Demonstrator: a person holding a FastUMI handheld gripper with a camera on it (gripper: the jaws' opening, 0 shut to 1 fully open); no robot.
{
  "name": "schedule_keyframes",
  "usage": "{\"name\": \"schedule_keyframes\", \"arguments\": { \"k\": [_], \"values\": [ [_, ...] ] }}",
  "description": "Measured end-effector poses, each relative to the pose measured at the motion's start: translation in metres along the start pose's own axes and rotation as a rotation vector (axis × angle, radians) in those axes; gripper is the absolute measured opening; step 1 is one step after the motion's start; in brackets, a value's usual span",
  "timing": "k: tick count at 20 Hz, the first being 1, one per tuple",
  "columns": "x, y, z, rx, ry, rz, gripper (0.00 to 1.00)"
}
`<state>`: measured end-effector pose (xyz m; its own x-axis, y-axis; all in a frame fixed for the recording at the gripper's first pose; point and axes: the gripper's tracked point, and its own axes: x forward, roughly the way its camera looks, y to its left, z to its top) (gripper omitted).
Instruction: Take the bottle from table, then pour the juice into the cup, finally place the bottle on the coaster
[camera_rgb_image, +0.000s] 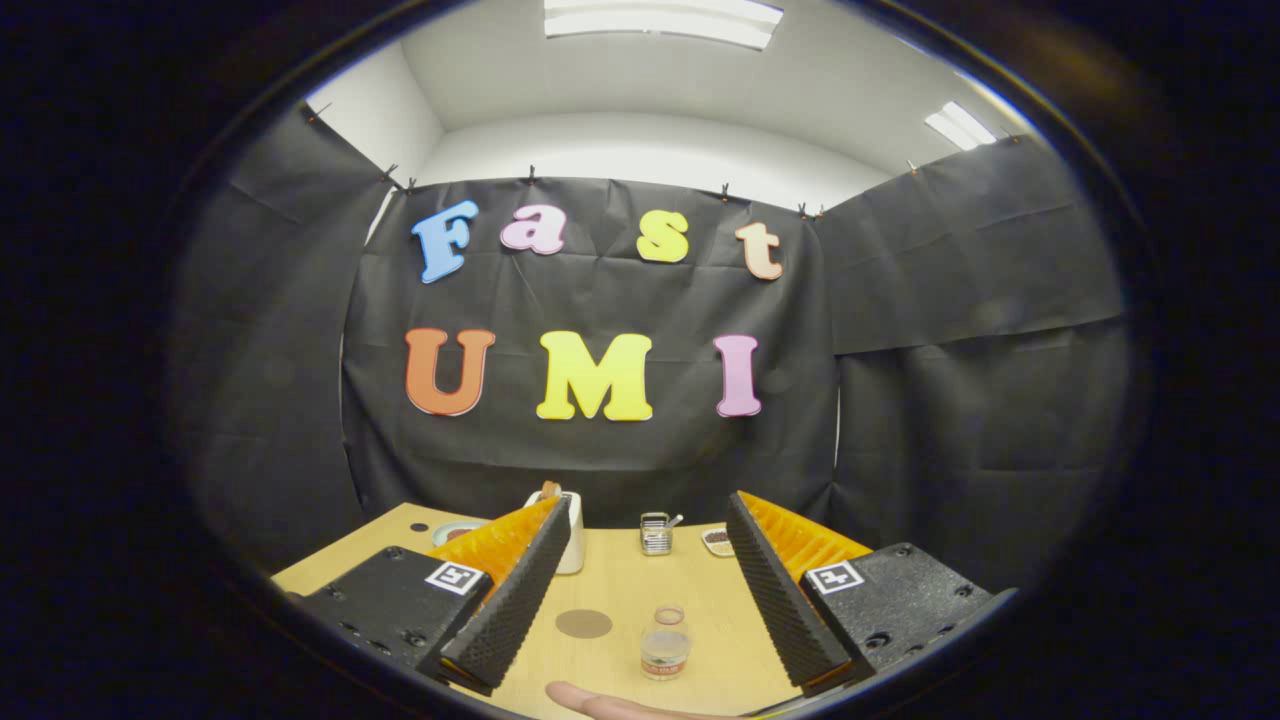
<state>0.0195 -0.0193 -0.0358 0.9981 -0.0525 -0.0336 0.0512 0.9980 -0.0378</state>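
Tool (645, 590) fingers spread wide, gripping nothing; person's fingertip (610, 705) just beneath.

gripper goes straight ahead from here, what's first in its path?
Probably the bottle, standing on the table between the open gripper fingers. The metal holder lies far beyond; depth is unclear.

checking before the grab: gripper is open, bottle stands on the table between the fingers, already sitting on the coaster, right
Not quite. In the gripper view the bottle stands on the bare table, beside the coaster, not on it. The gripper is open, with the bottle between its fingers.
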Motion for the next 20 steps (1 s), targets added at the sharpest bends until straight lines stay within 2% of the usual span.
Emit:
{"name": "schedule_keyframes", "arguments": {
  "k": [11, 20],
  "values": [
    [0.019, -0.009, -0.045, -0.050, -0.003, 0.005, 1.00],
    [0.042, -0.015, -0.106, -0.014, 0.111, 0.043, 1.00]
  ]
}}
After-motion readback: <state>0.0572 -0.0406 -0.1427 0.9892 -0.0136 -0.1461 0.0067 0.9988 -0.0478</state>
